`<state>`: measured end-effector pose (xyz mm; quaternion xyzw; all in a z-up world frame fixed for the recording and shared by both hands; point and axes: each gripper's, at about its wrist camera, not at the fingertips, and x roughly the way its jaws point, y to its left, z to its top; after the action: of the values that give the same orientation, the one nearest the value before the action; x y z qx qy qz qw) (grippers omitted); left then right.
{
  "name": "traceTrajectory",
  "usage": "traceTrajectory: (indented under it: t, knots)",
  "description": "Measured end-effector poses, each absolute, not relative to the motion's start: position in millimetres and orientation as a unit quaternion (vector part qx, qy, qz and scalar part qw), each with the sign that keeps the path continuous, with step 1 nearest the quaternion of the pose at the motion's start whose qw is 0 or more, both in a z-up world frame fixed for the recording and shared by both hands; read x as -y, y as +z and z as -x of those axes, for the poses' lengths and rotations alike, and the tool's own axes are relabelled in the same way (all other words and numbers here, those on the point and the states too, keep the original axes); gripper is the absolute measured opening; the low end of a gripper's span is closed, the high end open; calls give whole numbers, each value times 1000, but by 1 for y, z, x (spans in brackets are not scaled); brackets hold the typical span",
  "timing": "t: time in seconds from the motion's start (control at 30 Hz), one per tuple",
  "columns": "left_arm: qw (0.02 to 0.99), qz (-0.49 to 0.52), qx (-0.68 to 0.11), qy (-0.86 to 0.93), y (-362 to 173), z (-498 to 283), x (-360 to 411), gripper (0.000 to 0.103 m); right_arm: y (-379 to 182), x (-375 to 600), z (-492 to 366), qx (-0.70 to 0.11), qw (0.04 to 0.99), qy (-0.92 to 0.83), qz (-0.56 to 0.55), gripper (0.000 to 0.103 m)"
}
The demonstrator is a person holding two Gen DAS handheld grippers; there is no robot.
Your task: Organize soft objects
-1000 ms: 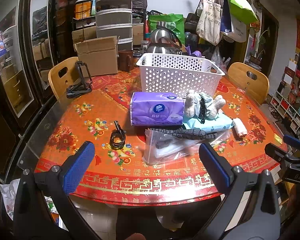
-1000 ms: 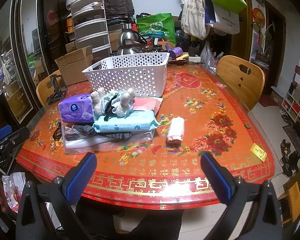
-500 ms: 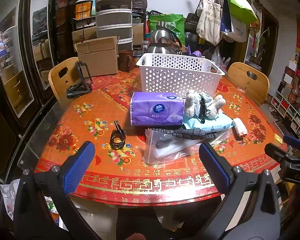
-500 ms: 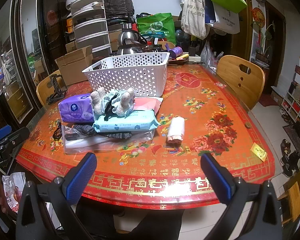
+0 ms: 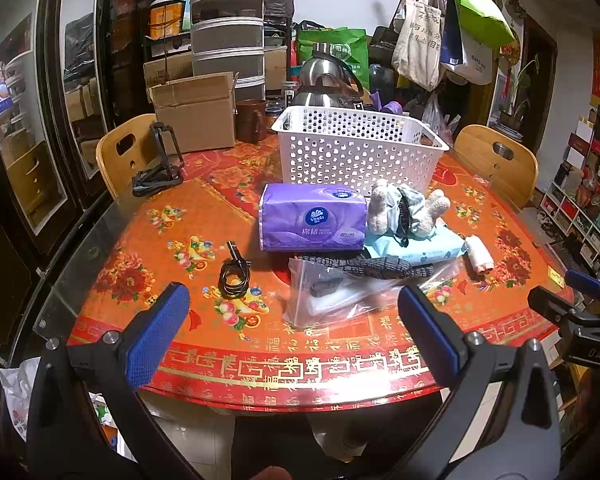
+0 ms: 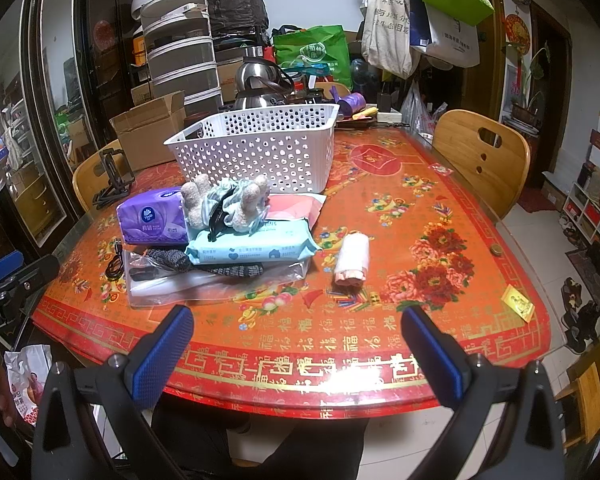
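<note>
Nothing is shifting since a second ago: the left gripper and right gripper are hovering off the tabletop edge, jaws spread wide, holding nothing. Tissue pack, plush toy, wipes pack and rolled cloth are lying before the seemingly empty white basket; sorting is seemingly not begun.

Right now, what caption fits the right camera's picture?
Open right gripper facing toys, tissues, wipes and basket.
</note>
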<state>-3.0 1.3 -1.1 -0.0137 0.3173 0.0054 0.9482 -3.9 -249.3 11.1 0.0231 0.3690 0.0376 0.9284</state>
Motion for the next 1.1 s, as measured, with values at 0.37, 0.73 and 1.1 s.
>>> traceTrajectory:
  t: [0.37,0.73,1.1]
  knots:
    - [947,16,-320,5,-2,2,-2,103,12,250,4,-370,928,39,-23,103]
    - [943,59,-327,24,-47,-32,-41,103,-24,271,-20,-332,943,-6,-38,103]
    - [918,57,-391,46,-116,-96,-84,102,-92,300,-68,-423,905,-5,-57,96]
